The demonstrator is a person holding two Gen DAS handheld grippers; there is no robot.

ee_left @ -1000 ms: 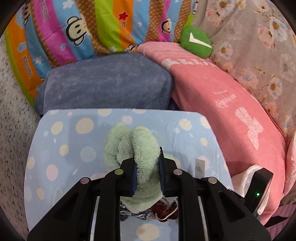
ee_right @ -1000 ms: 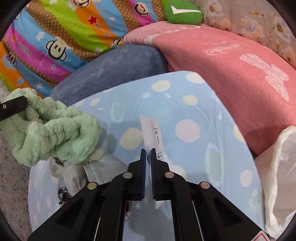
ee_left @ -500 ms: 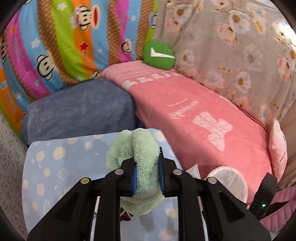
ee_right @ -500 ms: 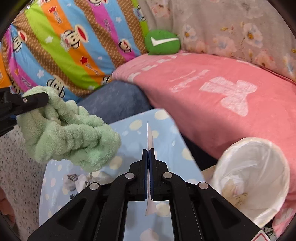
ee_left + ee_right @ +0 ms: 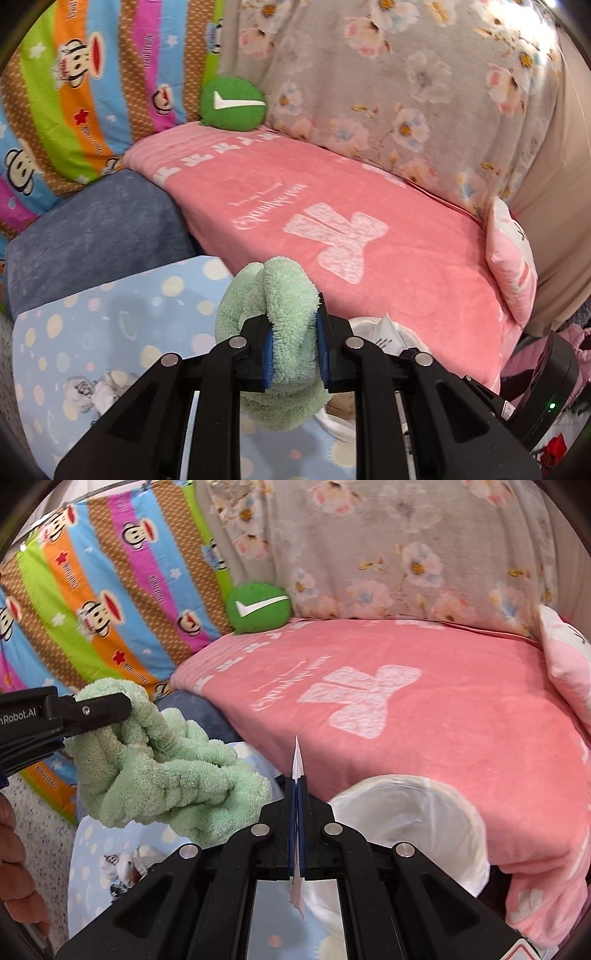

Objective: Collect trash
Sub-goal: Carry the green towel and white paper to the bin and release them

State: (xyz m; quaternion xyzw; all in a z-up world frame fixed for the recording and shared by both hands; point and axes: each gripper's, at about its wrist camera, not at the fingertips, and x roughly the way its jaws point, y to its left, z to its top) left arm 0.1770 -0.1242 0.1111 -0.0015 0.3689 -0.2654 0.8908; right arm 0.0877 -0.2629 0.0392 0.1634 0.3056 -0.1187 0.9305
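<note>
We've got the left gripper [image 5: 292, 345] clamped on a bunched green towel [image 5: 275, 328], held up over the blue dotted desk [image 5: 110, 314]. Right gripper [image 5: 296, 814], fingers closed tight on a thin white wrapper [image 5: 297, 758], edge-on, just beside the white-lined bin [image 5: 413, 830] w/ pink blanket [image 5: 406, 716] behind.

A thin white wrapper [image 5: 296, 760] is pinched edge-on between the closed jaws of the right gripper [image 5: 296, 805]. A white-lined bin [image 5: 417, 823] is seen just right of the jaws. A green towel [image 5: 166, 760] is held left of them by the left gripper [image 5: 110, 709].
</note>
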